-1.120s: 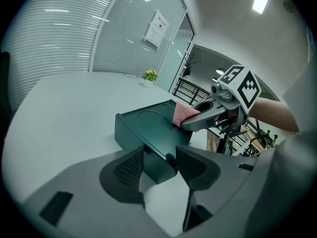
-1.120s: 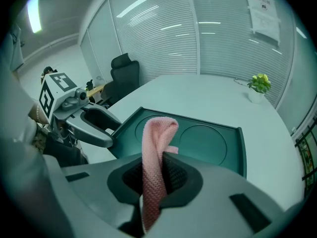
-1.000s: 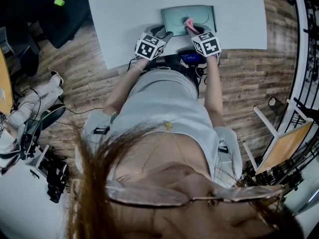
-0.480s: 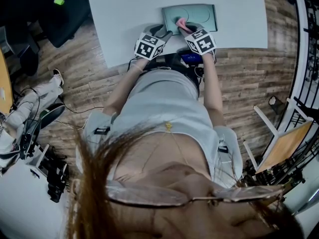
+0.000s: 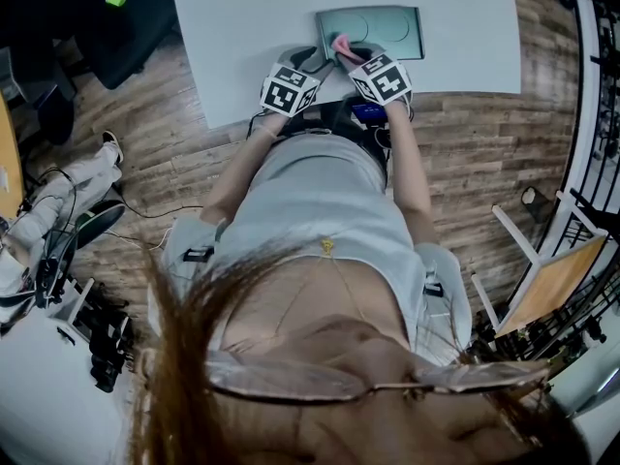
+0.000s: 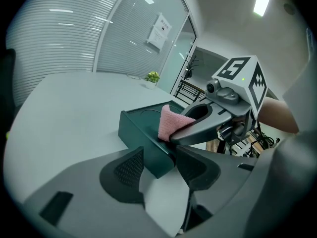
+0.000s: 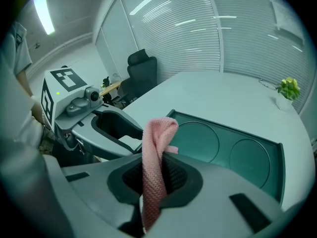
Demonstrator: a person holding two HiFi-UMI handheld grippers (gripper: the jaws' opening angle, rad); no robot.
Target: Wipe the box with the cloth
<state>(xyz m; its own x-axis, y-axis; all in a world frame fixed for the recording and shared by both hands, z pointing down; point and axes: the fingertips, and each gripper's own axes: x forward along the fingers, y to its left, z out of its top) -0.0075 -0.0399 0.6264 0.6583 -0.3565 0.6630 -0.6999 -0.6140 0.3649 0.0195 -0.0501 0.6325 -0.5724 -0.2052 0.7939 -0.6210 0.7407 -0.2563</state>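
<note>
**A:** Nearest the person first: what does the right gripper (image 7: 156, 175) hold?

**B:** Its jaws are clenched on the cloth (image 7: 157, 148), a pink knitted strip pinched partway along. The free top flops over above the pads and the rest hangs below. In the head view the cloth sits over the near left corner of the box (image 5: 387, 32).

**A:** And the left gripper (image 6: 158, 170)?

**B:** Released. The jaws stand apart and grasp nothing. The box's near corner lies right at their tips, but I cannot tell whether either pad touches it.

**A:** How should the cloth handle?

**B:** Judging by its drape, it is soft, light and limp. The coarse knit should catch well on the ribbed pads. The present hold looks right: bunched mid-length, with a loose fold left to drag across the surface.

**A:** The box?

**B:** Dark green, shallow and rigid, with two round recesses in its top. It lies flat on the pale table (image 5: 242, 27). It looks light and smooth-sided, so I judge it may slide under a wipe. The place to steady it is the side wall or corner nearest the open left gripper, which leaves the top free for the cloth.

**A:** Farther off?

**B:** A small potted plant (image 7: 287, 90) stands near the table's far edge, well apart from the box.
</note>
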